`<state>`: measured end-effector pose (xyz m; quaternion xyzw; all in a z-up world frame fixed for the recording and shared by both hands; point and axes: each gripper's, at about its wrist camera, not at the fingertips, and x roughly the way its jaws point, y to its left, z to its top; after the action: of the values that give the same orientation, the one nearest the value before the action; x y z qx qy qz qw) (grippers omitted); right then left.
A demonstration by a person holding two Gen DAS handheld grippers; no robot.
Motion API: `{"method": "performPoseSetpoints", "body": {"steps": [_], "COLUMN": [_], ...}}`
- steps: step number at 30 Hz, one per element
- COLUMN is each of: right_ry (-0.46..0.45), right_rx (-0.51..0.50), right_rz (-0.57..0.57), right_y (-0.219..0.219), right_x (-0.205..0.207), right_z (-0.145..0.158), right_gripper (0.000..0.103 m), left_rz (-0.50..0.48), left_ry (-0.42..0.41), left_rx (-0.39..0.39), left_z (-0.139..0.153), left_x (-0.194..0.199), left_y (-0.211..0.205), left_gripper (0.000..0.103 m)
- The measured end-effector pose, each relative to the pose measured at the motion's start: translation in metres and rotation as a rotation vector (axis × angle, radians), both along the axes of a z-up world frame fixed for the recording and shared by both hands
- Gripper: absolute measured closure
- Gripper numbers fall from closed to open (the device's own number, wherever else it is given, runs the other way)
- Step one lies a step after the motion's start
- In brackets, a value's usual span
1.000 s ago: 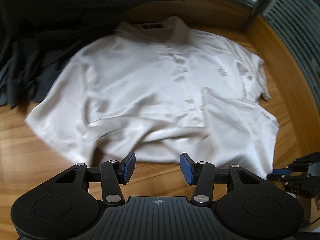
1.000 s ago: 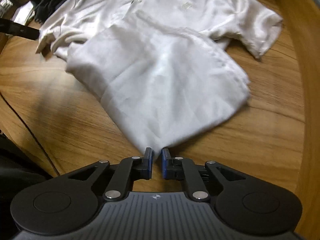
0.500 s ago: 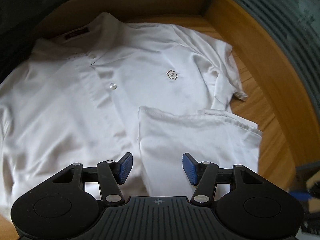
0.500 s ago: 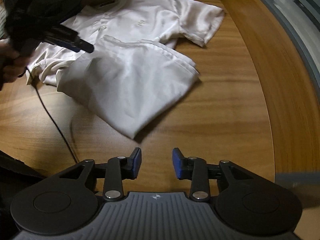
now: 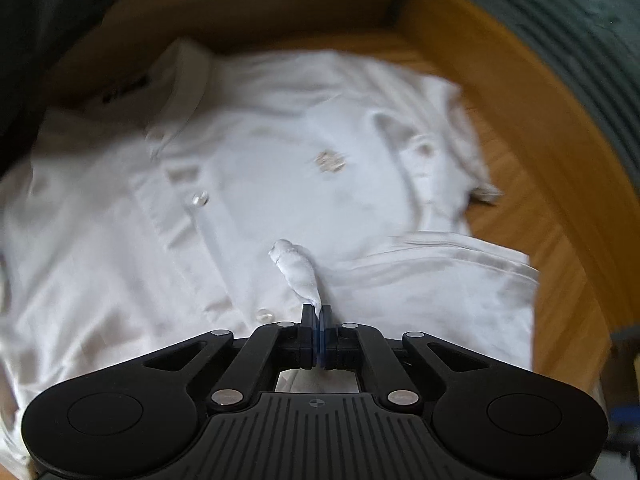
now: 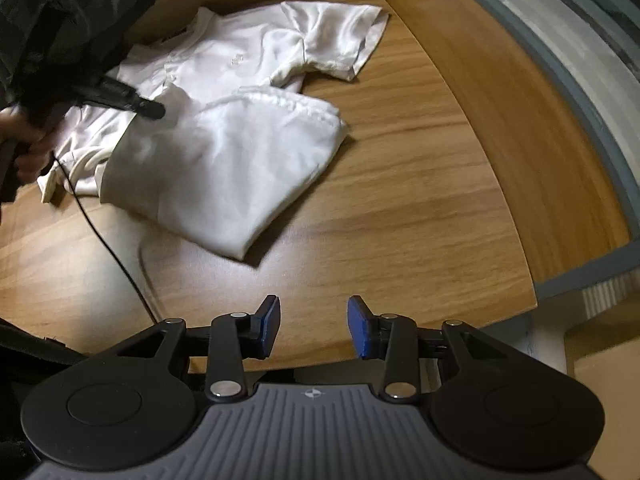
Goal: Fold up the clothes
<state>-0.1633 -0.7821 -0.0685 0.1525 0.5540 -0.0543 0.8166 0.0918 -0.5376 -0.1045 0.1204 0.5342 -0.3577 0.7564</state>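
A white polo shirt point(image 5: 280, 152) lies face up on the wooden table, collar at the far end. Its lower right part is folded up over the front as a flap point(image 5: 440, 288). My left gripper point(image 5: 318, 316) is shut on a small pinched ridge of fabric point(image 5: 298, 268) at the flap's inner corner, near the button placket. The right wrist view shows the same shirt point(image 6: 224, 160), with the left gripper point(image 6: 154, 110) pressed onto it. My right gripper point(image 6: 314, 328) stands open over bare wood near the table's front edge, well clear of the shirt, with nothing between its fingers.
A raised wooden rim point(image 6: 520, 120) curves along the table's right side, with grey slats point(image 5: 580, 40) beyond it. Dark clothing point(image 6: 60, 8) is piled at the far left. A person's hand point(image 6: 24, 148) holds the left gripper, and a thin black cable point(image 6: 108, 244) trails across the table point(image 6: 400, 200).
The left gripper moved over the shirt and shut on fabric at the flap's corner. The right gripper let go of the folded corner, opened and drew back toward the table's front edge.
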Motion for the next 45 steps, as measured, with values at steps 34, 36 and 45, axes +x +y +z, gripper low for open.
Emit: {"method": "performPoseSetpoints", "body": {"steps": [34,36,45], "right_ry": [-0.011,-0.007,0.021], "right_rx": [-0.075,-0.073,-0.122], "right_rz": [0.575,0.594,0.591], "right_y": [0.107,0.118,0.137], "right_x": [0.191,0.191,0.183], "right_z": [-0.032,-0.039,-0.058], "right_gripper": [0.035,0.034,0.036], "left_rz": [-0.012,0.009,0.156], "left_ry": [0.335,0.322,0.199], "left_rx": [-0.012,-0.005,0.035], "left_z": [0.017,0.020,0.020], "left_x": [-0.142,-0.140,-0.124], "left_y": [0.151,0.158,0.173], "left_gripper": [0.076,0.076,0.056]}}
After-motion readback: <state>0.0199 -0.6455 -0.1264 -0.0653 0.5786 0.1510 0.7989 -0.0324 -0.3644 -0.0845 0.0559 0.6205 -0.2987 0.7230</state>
